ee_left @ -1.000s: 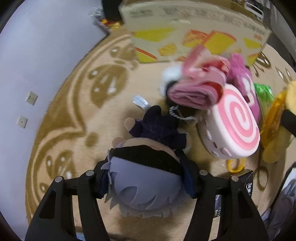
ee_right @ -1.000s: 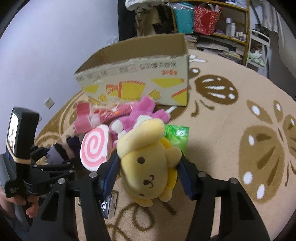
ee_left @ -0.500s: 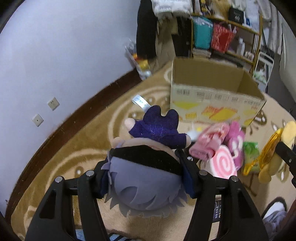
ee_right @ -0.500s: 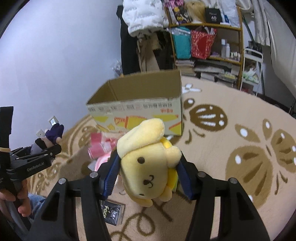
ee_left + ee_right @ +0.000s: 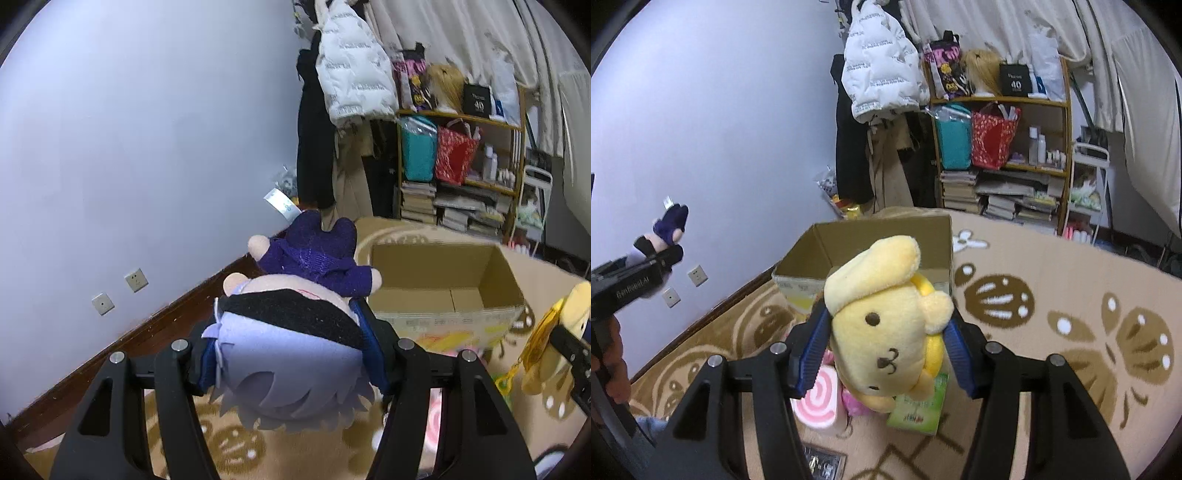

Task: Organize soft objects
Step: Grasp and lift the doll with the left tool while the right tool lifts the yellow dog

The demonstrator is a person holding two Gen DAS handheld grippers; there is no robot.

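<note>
My left gripper (image 5: pixel 291 354) is shut on a plush doll (image 5: pixel 295 354) with lavender hair, a black blindfold and a purple outfit, held high in the air. My right gripper (image 5: pixel 882 350) is shut on a yellow dog plush (image 5: pixel 882 332), also lifted. An open cardboard box (image 5: pixel 443 284) stands on the carpet ahead; it also shows in the right wrist view (image 5: pixel 820 251). The left gripper and its doll (image 5: pixel 661 232) appear at the left of the right wrist view. The yellow plush (image 5: pixel 554 339) shows at the right edge of the left wrist view.
On the patterned carpet (image 5: pixel 1071 295) below lie a pink swirl cushion (image 5: pixel 816 402), a pink plush (image 5: pixel 853 402) and a green packet (image 5: pixel 916 406). A shelf (image 5: pixel 1001 147) with bags and books, hanging coats (image 5: pixel 879 62) and the wall (image 5: pixel 147 147) stand behind the box.
Both grippers have risen further with their plushes and tilted up, so the box's open top and the room behind now show. The floor pile has dropped low in view.
</note>
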